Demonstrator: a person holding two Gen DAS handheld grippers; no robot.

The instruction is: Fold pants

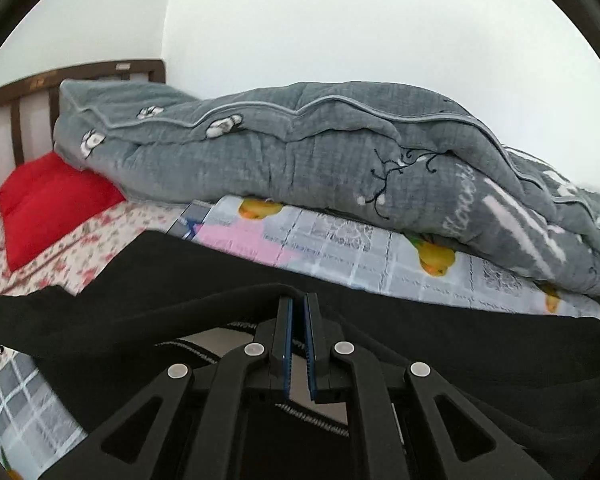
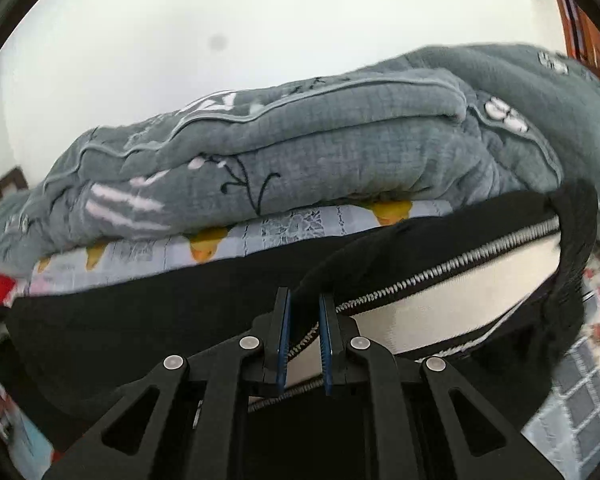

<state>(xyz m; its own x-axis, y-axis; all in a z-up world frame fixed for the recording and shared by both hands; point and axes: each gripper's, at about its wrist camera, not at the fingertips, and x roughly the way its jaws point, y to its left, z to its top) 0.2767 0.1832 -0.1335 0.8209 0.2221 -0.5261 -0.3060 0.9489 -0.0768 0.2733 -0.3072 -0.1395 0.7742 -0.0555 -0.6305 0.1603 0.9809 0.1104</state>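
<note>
Black pants [image 1: 204,280] lie across the bed, with a white-and-black striped trim and a pale inner lining showing along the lifted edge. My left gripper [image 1: 299,304] is shut on a raised fold of the black fabric near that trim. In the right wrist view the pants [image 2: 140,320] spread to the left, and their waistband [image 2: 576,240] arcs up on the right above the pale lining [image 2: 460,300]. My right gripper [image 2: 305,300] is shut on the black edge of the pants, which bunches between its blue pads.
A bulky grey quilt [image 1: 300,140] is piled along the wall behind the pants, also in the right wrist view [image 2: 320,140]. A red pillow [image 1: 48,204] leans by the brown headboard [image 1: 20,108]. A duck-print sheet [image 1: 360,252] and floral bedding [image 1: 72,240] cover the mattress.
</note>
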